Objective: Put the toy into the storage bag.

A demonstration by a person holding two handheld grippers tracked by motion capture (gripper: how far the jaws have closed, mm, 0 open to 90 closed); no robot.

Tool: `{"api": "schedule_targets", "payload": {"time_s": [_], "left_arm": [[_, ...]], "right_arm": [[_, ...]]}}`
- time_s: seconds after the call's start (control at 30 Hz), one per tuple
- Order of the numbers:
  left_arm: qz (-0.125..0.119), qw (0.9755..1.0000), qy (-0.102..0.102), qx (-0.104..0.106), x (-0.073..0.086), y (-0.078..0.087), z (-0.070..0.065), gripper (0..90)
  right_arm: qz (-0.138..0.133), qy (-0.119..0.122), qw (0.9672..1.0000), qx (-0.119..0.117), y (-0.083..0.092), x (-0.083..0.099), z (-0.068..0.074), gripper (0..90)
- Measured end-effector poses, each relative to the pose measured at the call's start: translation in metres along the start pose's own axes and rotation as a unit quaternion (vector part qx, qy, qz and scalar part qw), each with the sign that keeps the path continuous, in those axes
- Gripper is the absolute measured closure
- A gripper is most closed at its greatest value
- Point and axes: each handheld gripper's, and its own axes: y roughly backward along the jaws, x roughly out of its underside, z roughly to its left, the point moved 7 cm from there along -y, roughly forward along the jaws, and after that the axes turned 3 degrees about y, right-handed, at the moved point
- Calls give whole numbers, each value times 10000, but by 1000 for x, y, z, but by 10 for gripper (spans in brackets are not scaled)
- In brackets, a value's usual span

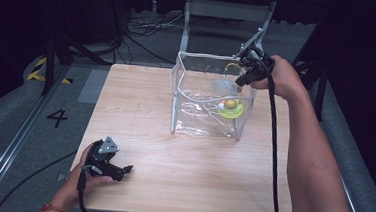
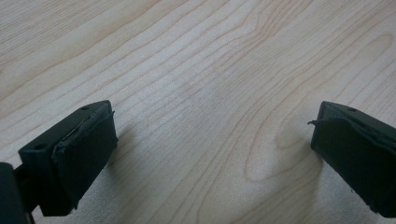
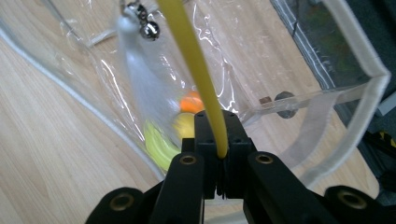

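Matt pale wood table (image 1: 140, 112); glossy clear plastic bin (image 1: 197, 94), crinkled.

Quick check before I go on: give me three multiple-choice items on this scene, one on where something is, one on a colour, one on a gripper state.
1. Where is the clear plastic bag?
A. on the floor
B. on the table's far right part
C. in the left hand

2. What colour is the rod that the right gripper holds?
A. yellow
B. blue
C. black

3. How is the left gripper?
A. shut on a ball
B. shut on nothing
C. open over bare wood

Answers: 1 B, the high view shows it standing there; 2 A, the right gripper view shows yellow; 3 C, its jaws stand wide apart.
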Motion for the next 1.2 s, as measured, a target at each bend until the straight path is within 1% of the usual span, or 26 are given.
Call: {"api": "schedule_targets", "payload": {"time_s": [0.1,0.13,0.17,0.23,0.27,0.37,0.4,0.43,0.47,0.53,0.57,0.63,0.67,0.7,0.73,0.77,0.83,0.93,0.97,1.0,1.2], "left_arm": [[0,10000,-1,-2,0,0,0,6],[1,10000,-5,-1,0,0,0,6],[-1,10000,1,-3,0,0,0,6],[-1,10000,3,-3,0,0,0,6],[10,10000,-12,-4,0,0,0,6],[9,10000,-11,-2,0,0,0,6],[10,10000,-12,-1,0,0,0,5],[9,10000,-11,-2,0,0,0,5],[8,10000,3,-10,0,0,0,6],[8,10000,13,-21,0,0,0,6],[10,10000,23,-29,0,0,0,6],[17,10000,13,-22,1,0,0,6],[19,10000,1,-31,1,1,0,6],[19,10000,1,-31,1,1,0,6],[22,10000,24,-31,1,1,0,6],[20,10000,30,-35,1,1,0,6],[22,10000,28,-35,1,1,0,6],[-4,10000,33,-52,1,1,0,7],[-6,10000,45,-37,1,1,-1,7],[-11,10000,48,-35,1,1,-1,7],[19,10000,32,-22,1,1,0,6]], "right_arm": [[19,-3,10000,-45,-5,1,4,878],[116,70,9999,-99,-11,3,10,878],[116,70,9999,-99,-11,3,10,878],[217,82,9997,-113,-15,5,13,878],[250,107,9995,-149,-17,6,15,876],[315,121,9993,-148,-19,7,17,875],[373,163,9990,-207,-20,9,20,874],[414,180,9988,-203,-22,11,20,874],[449,117,9987,-220,-23,14,20,869],[470,109,9986,-226,-23,15,21,863],[521,104,9983,-227,-24,17,21,861],[441,57,9989,-173,-23,19,22,862],[404,44,9991,-149,-21,19,22,822],[404,44,9991,-149,-21,19,22,822],[362,-26,9993,-57,-19,19,21,815],[332,-44,9994,18,-14,19,21,820],[233,-68,9997,5,-11,19,23,804],[226,-52,9997,64,-10,19,24,777],[221,-32,9997,71,-11,20,25,747],[221,-32,9997,71,-11,20,25,747],[145,-83,9996,219,-10,19,22,623]]}}
